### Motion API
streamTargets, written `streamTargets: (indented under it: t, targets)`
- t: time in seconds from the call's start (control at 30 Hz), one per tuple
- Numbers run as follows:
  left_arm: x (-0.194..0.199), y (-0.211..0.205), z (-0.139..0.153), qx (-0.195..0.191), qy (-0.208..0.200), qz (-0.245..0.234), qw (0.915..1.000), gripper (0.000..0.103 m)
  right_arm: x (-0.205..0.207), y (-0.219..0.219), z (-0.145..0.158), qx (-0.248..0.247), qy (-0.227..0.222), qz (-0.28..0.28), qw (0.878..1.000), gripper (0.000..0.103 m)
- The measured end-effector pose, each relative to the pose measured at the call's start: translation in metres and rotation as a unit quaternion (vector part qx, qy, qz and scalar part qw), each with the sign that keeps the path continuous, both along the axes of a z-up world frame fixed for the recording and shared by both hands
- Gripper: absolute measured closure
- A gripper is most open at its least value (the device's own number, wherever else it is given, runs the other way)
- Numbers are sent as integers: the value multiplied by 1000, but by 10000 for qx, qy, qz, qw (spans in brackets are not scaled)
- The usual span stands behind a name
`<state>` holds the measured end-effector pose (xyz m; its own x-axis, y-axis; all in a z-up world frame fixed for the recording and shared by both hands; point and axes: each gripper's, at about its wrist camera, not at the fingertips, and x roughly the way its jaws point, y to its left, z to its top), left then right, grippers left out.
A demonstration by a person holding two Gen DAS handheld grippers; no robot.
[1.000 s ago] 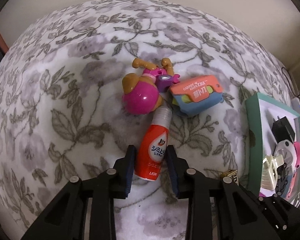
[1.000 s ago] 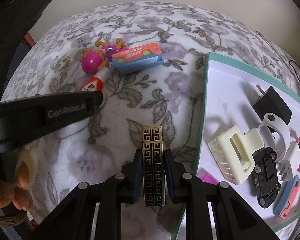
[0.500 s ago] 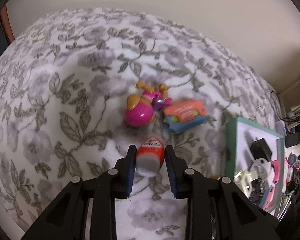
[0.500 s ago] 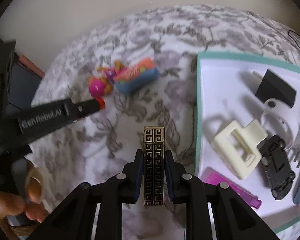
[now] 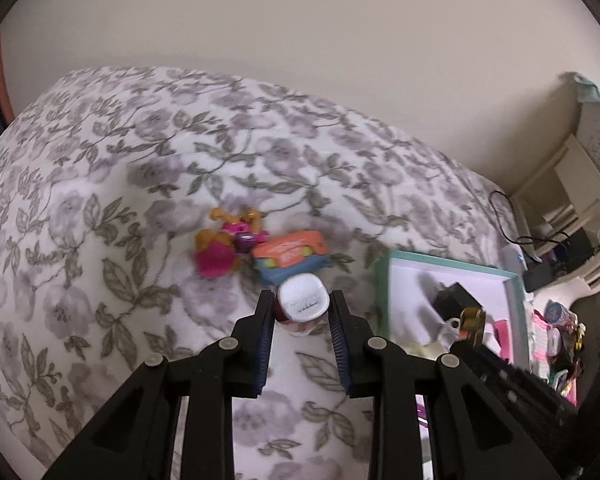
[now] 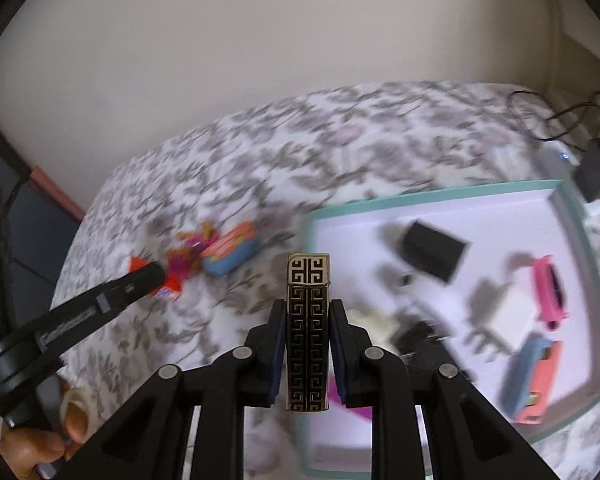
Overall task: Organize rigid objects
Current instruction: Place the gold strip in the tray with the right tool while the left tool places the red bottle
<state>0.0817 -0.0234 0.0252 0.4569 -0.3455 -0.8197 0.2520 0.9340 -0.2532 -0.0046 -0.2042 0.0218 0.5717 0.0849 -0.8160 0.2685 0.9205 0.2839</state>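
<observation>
While the left gripper (image 5: 302,316) clamped its fingers (image 5: 265,320) on the small red bottle (image 5: 303,305), held above the flowered bed (image 5: 100,208), the right gripper (image 6: 306,316) squeezed the black-and-gold lighter (image 6: 307,320) upright over the edge of the teal-rimmed tray (image 6: 432,196). Behind the bottle a pink toy figure (image 5: 220,246) lay touching an orange-and-blue case (image 5: 290,258). Crowding the tray were a black plug (image 6: 434,254), a white charger (image 6: 508,316), a pink clip (image 6: 550,290) and another blue-and-orange case (image 6: 534,378).

Red bottle (image 5: 302,307), patterned lighter (image 6: 307,330), both clamped aloft
</observation>
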Motion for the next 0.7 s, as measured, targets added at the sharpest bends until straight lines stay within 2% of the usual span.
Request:
streamTargets:
  t: [0.33, 0.53, 0.7]
  targets:
    - [-30, -48, 13, -23, -112, -755, 9971, 75, -24, -75, 2, 89, -3, -1031, 9946, 81]
    - [-58, -89, 14, 9, -106, -1453, 9893, 75, -36, -104, -11, 215, 183, -1568, 9872, 81]
    - [-78, -120, 5, 75, 80, -1965, 9805, 75, -40, -115, -17, 184, 315, -1705, 9847, 81]
